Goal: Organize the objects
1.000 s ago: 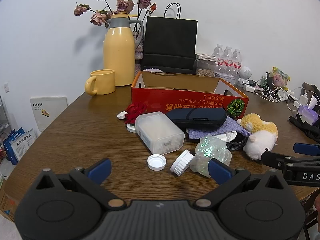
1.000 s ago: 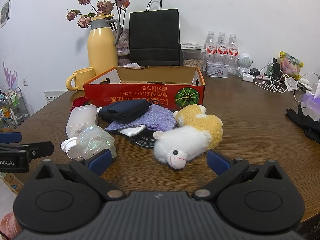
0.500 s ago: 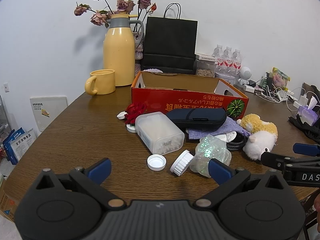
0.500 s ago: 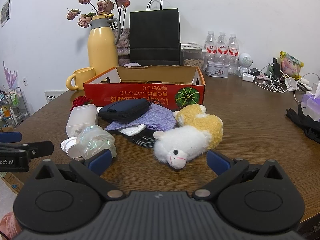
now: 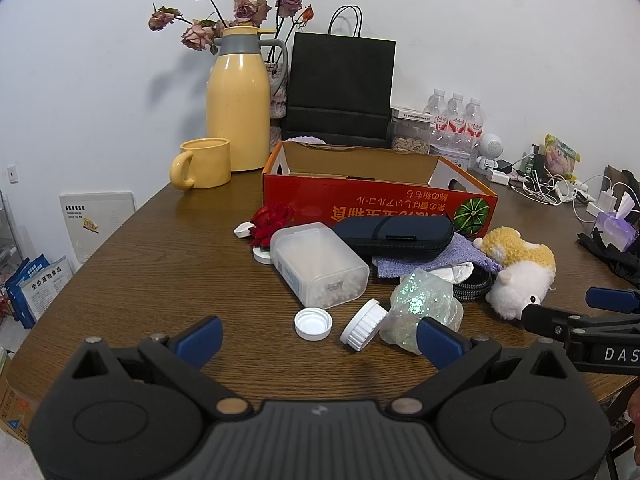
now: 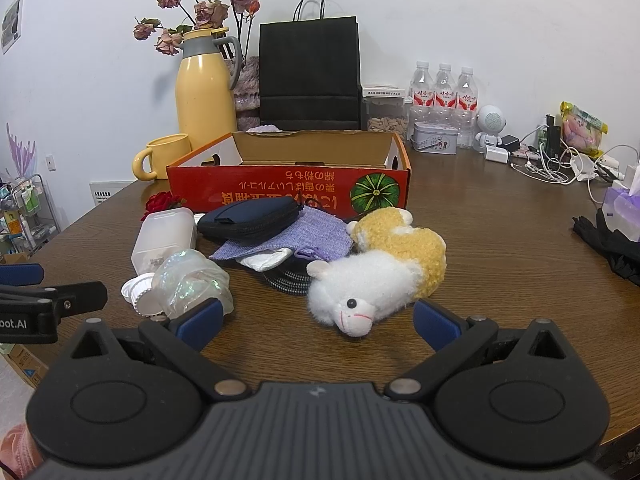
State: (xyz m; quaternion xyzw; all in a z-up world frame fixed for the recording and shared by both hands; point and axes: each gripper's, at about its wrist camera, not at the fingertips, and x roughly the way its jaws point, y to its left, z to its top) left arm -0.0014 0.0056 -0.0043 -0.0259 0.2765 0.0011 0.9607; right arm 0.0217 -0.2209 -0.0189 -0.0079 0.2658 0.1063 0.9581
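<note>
left gripper [image 5: 318, 338] low over the near table [image 5: 160, 264] edge, jaws wide apart, holding nothing. white cap [image 5: 313, 323] lies between its fingertips, a little ahead. crinkled bottle [image 5: 420, 306] on its side at about 1 o'clock, its ribbed lid [image 5: 363, 330] toward the cap; the right fingertip overlaps it in view, contact unclear.

frosted tub [image 5: 320, 264] on its side at 12 o'clock, beads inside. red flower [image 5: 272, 220] just behind it at 11. dark case [image 5: 394, 236] rests on a purple cloth [image 5: 464, 254], both just before the red box [image 5: 380, 204]. box open on top, front print upside down.

right gripper [image 6: 318, 326] also spread wide, nothing held. plush sheep [image 6: 380, 276] on its side straight ahead at 12 o'clock, face toward the camera, between the fingertips but farther out. coiled cable [image 6: 286, 280] touches the sheep's left side. the bottle at 10 o'clock, just by the left fingertip.

far at 11 o'clock: yellow jug [image 6: 206, 88], mug [image 6: 162, 156]. black bag [image 6: 308, 72] behind the box. each gripper shows at the edge of the other's view.
</note>
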